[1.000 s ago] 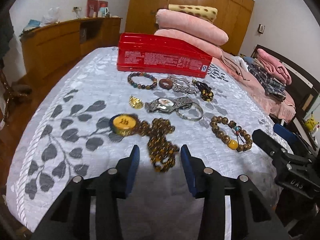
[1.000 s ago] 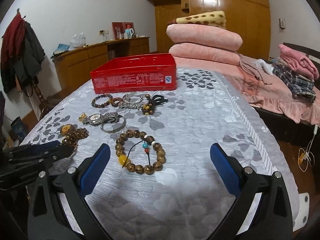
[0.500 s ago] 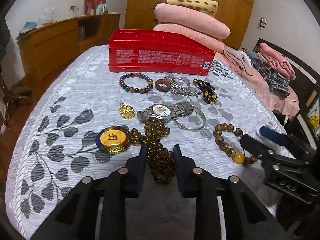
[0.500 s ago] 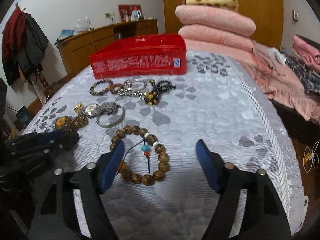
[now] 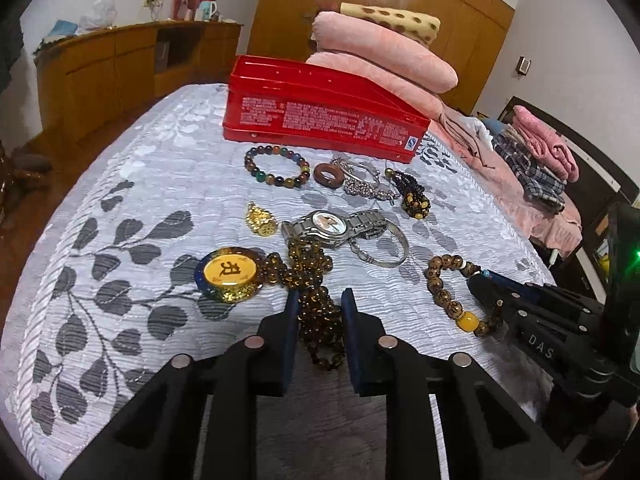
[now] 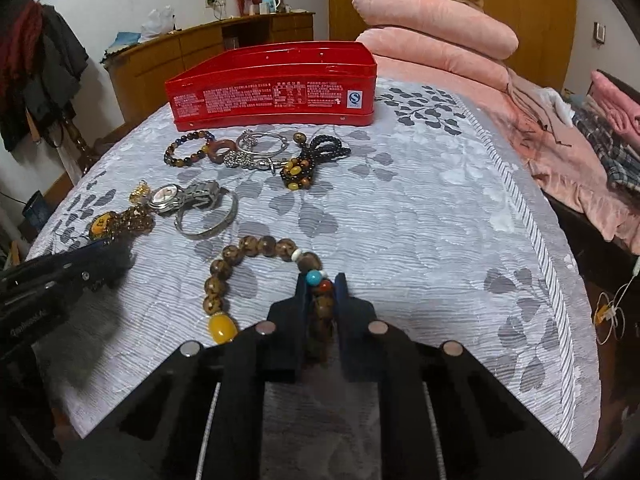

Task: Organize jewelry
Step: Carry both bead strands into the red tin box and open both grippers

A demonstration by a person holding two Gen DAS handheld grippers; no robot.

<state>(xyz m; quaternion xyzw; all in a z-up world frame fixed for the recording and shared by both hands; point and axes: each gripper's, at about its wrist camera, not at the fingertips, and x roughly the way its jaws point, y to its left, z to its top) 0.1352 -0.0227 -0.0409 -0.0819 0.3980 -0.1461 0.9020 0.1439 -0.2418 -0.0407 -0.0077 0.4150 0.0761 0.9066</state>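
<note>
Jewelry lies on a grey leaf-patterned bedspread [image 5: 120, 208] in front of an open red tin [image 5: 320, 116]. My left gripper [image 5: 320, 300] is closing, and its blue pads touch both sides of an amber bead necklace [image 5: 308, 268] with a round yellow pendant [image 5: 228, 274]. My right gripper [image 6: 322, 284] is shut on the near side of a wooden bead bracelet [image 6: 248, 246], at its blue and red beads. The rest of the bracelet, with its yellow bead [image 6: 222, 328], rests on the bedspread. The red tin [image 6: 272, 96] stands beyond both.
Between the grippers and the tin lie a steel watch [image 5: 332, 224], a silver bangle [image 5: 380, 248], a gold charm [image 5: 260, 220], a multicolour bead bracelet [image 5: 276, 168], a wooden ring [image 5: 328, 174], a silver chain [image 5: 360, 184] and a black bead strand [image 5: 414, 196]. Pink pillows [image 5: 380, 48] are stacked behind.
Both grippers have closed in: the left from well apart onto the amber necklace, the right from wide open onto the wooden bracelet. The right one also moved forward and down.
</note>
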